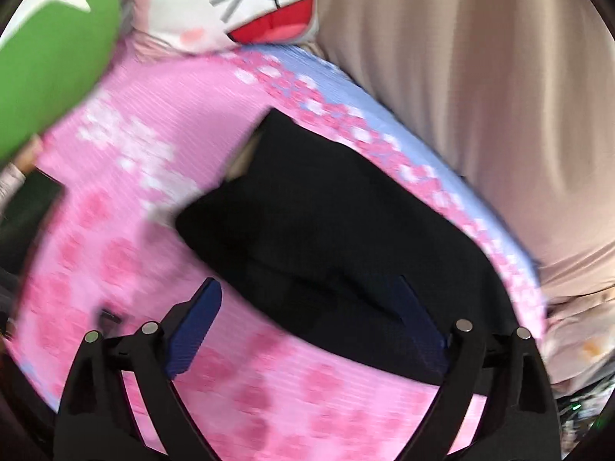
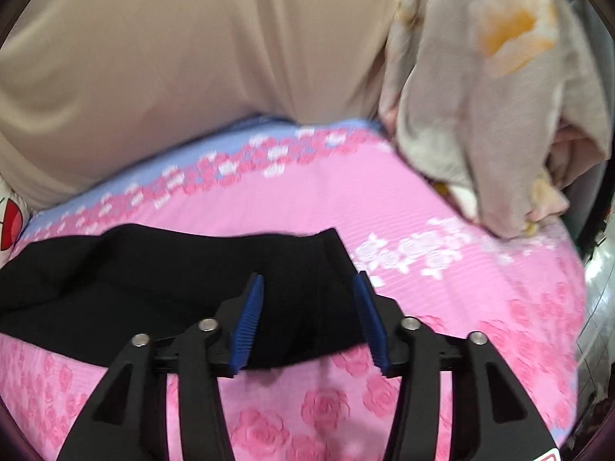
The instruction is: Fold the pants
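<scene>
Black pants bunched mid-frame on the pink bed, long axis running lower right to upper left. Left gripper spread wide, empty. Right gripper released, straddling the near hem, nearer.

No legible text or labels

black pants, seemingly folded, lying on pink bedspread
</scene>
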The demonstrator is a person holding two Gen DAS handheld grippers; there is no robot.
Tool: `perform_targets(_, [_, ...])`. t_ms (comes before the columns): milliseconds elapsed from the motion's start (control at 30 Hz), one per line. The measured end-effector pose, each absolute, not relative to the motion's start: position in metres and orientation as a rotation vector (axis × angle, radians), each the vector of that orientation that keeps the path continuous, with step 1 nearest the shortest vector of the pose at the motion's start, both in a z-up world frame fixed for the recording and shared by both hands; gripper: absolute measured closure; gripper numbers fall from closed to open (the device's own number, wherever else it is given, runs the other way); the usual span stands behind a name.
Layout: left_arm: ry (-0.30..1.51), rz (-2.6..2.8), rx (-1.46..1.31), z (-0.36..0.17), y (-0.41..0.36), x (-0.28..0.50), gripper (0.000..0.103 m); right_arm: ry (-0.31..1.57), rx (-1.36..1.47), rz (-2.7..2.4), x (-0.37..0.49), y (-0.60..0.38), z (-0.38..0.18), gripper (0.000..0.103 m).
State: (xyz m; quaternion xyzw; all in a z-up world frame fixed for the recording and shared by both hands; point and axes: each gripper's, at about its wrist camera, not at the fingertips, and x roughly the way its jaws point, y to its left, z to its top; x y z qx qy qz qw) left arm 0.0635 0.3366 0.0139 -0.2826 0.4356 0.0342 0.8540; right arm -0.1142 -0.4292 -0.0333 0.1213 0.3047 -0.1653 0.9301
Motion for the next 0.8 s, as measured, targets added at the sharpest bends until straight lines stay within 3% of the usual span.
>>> perform_targets(167, [0.997, 0.009, -0.734, -0.012, 0.332, 0.106, 0.014, 0.597, 0.291, -0.284, -0.135, -0.411, -0.026, 0.053])
perform_targets(233, [1.041, -0.03, -0.819, -0.027, 0.333, 0.121, 0.025, 0.608, 0.303, -0.259, -0.14, -0.401, -0.03, 0.053])
perform_targets(267, [1.063, -0.024, -0.833, -0.032, 0.333, 0.128, 0.056, 0.612, 0.304, -0.254, -0.141, -0.398, -0.032, 0.053])
perform_targets(300, [1.077, -0.034, -0.821, -0.031, 0.333, 0.131, 0.102, 0.619, 0.307, -0.244, -0.141, -0.393, -0.035, 0.053])
perform_targets(500, [0.915, 0.018, -0.682, 0.034, 0.343, 0.083, 0.1, 0.633, 0.347, -0.199, -0.146, -0.373, -0.042, 0.053])
perform_targets(800, [1.065, 0.126, -0.655, -0.029, 0.355, 0.078, 0.1, 0.684, 0.596, 0.014, -0.093, -0.353, -0.049, 0.052])
